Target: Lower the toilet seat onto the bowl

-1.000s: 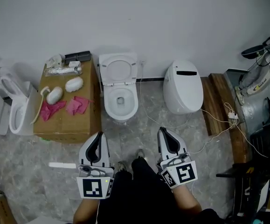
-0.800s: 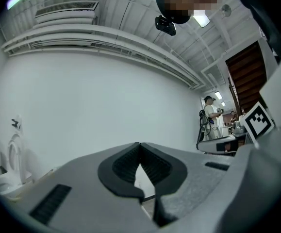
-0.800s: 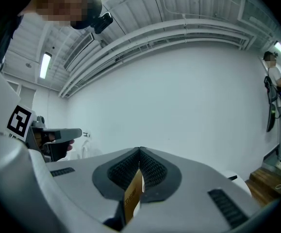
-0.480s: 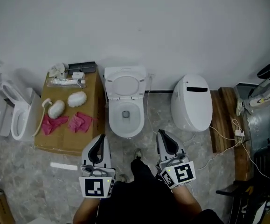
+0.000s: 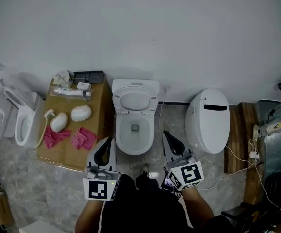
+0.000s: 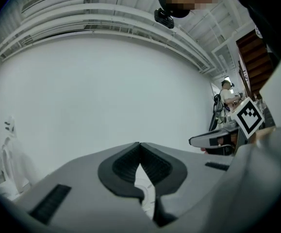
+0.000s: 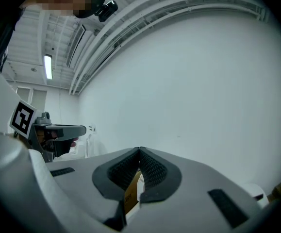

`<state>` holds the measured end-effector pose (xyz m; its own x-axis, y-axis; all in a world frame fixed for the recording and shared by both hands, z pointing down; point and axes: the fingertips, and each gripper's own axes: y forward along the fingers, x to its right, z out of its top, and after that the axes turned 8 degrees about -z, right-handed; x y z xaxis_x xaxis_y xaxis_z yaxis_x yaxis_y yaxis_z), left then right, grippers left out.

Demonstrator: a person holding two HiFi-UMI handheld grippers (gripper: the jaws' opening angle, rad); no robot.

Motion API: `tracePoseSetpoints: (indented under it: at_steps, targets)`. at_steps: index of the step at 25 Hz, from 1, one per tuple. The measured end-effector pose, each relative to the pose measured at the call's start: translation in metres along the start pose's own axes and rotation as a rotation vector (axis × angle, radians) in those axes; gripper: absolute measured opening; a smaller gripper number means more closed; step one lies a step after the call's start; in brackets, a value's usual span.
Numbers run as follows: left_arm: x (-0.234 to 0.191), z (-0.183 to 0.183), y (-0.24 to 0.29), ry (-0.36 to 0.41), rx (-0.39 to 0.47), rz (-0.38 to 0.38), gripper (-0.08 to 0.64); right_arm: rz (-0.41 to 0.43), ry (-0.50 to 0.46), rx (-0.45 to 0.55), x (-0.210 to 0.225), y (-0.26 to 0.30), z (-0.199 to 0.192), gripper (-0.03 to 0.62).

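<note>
Seat [image 5: 135, 101]: raised, 12 o'clock of bowl [image 5: 119, 139]; likely rigid, hinged, slick plastic (may slam). Hold top rim. Left gripper [image 5: 107, 143], right gripper [image 5: 169, 139]: jaws closed, empty.

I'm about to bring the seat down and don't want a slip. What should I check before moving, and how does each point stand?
1. Toilet seat raised and in full view: ok.
2. Bowl rim free of clutter: ok.
3. Left tool empty: ok, jaws together on nothing.
4. Right tool empty: ok, jaws together on nothing.
5. Tools in contact with the seat: not ok, both are short of it, near the bowl's front.
</note>
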<state>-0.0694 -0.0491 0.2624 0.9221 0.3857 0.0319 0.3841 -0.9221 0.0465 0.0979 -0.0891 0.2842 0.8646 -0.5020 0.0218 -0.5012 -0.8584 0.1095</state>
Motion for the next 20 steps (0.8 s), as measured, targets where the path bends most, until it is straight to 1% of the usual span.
tracePoseSetpoints:
  at_steps: [1,4,5,8,12,14,17,20]
  targets:
    - [-0.006,-0.003,0.010,0.010,-0.017,0.001,0.009,0.005,-0.001,-0.005,0.006,0.011,-0.001,0.025]
    - [-0.020,-0.023,0.035,0.038,-0.119,-0.012,0.009,0.016,0.002,-0.032,0.018,0.039,-0.009,0.025]
    - [-0.025,-0.028,0.043,0.039,-0.141,-0.018,0.009,0.017,0.001,-0.042,0.021,0.047,-0.013,0.025]
    - [-0.041,-0.039,0.070,0.035,-0.167,-0.045,0.009,0.018,-0.018,-0.064,0.028,0.075,-0.022,0.025]
    - [-0.060,-0.061,0.113,0.035,-0.200,-0.107,0.009,0.016,-0.044,-0.113,0.036,0.115,-0.040,0.025]
    - [-0.068,-0.071,0.132,0.045,-0.217,-0.140,0.009,0.019,-0.048,-0.146,0.038,0.133,-0.051,0.025]
    - [-0.082,-0.084,0.162,0.089,-0.226,-0.198,0.009,0.031,-0.079,-0.191,0.042,0.163,-0.067,0.025]
    - [-0.092,-0.107,0.184,0.105,-0.268,-0.251,0.009,0.052,-0.103,-0.244,0.044,0.188,-0.088,0.026]
